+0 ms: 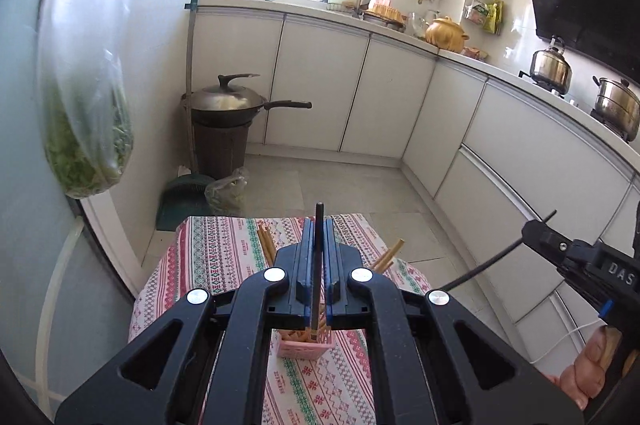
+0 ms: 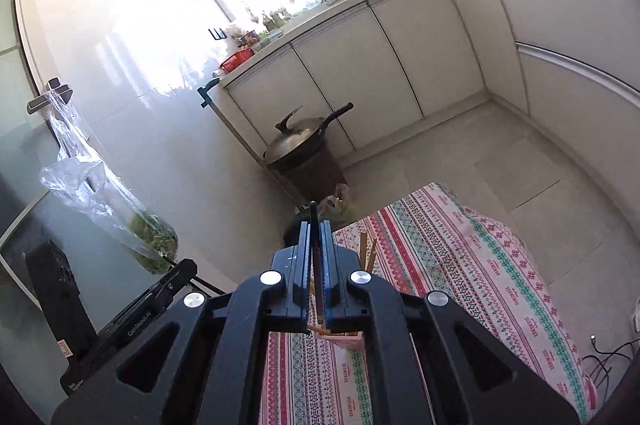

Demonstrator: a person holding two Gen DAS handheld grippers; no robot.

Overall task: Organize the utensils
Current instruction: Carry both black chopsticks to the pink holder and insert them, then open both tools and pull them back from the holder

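My left gripper is shut on a dark chopstick that stands upright between its blue pads, its lower end over a pink utensil holder with wooden chopsticks in it. More wooden chopsticks stick out behind the gripper. My right gripper is shut on another dark chopstick, upright over the same pink holder on the patterned tablecloth. The right gripper's body shows at the right edge of the left wrist view.
A small table with a patterned cloth stands on a tiled kitchen floor. A wok on a brown bin stands by white cabinets. A bag of greens hangs at left. Pots sit on the stove.
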